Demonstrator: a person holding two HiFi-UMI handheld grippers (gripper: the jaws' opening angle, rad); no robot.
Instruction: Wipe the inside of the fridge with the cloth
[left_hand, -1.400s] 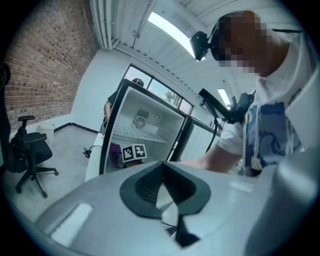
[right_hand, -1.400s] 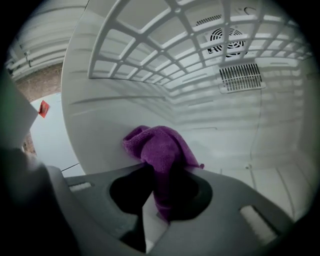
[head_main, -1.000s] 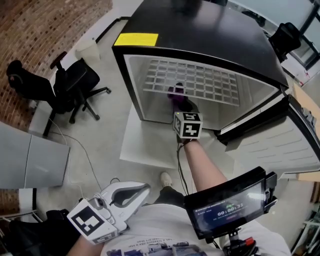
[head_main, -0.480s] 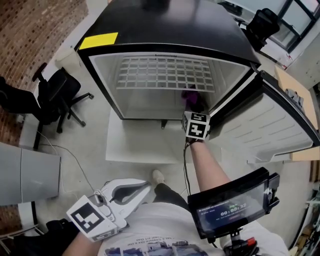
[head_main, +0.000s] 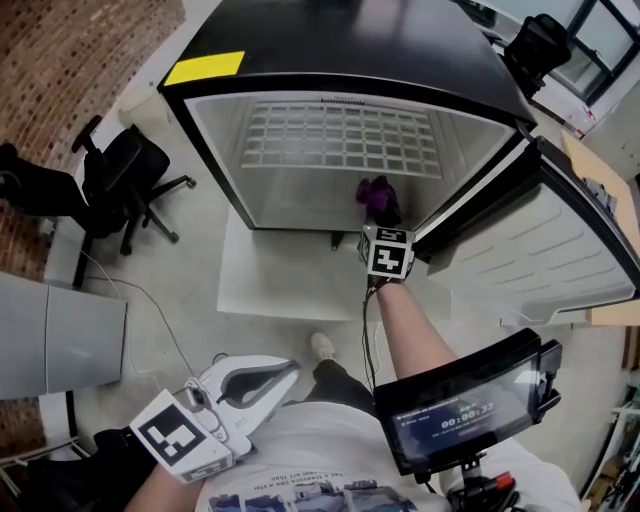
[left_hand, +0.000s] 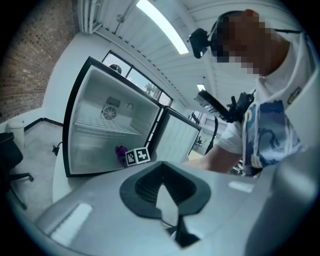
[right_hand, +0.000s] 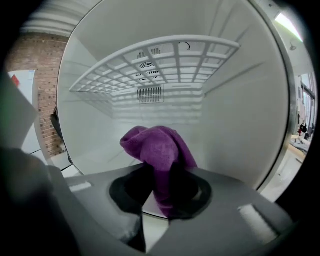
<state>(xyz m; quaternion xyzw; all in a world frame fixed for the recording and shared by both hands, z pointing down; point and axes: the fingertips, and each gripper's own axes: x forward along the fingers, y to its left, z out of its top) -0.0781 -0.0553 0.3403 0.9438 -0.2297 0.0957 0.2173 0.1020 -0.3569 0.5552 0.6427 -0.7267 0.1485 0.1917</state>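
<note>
Below the wire shelf (head_main: 340, 135), which caps my headroom, the fridge (head_main: 350, 60) cavity is wide and bare. My right claw (head_main: 381, 218), clamped on the cloth (head_main: 377, 195), sits near the right wall, and the swung-out door (head_main: 530, 240) crowds that side. Leftward there's room.

screen (head_main: 468, 415) at the person's chest: timer digits, apparently 00:00:32; line above too small to read | yellow label (head_main: 204, 67) on fridge (head_main: 350, 40) top: no legible print | shirt print (head_main: 300, 497): unreadable
</note>
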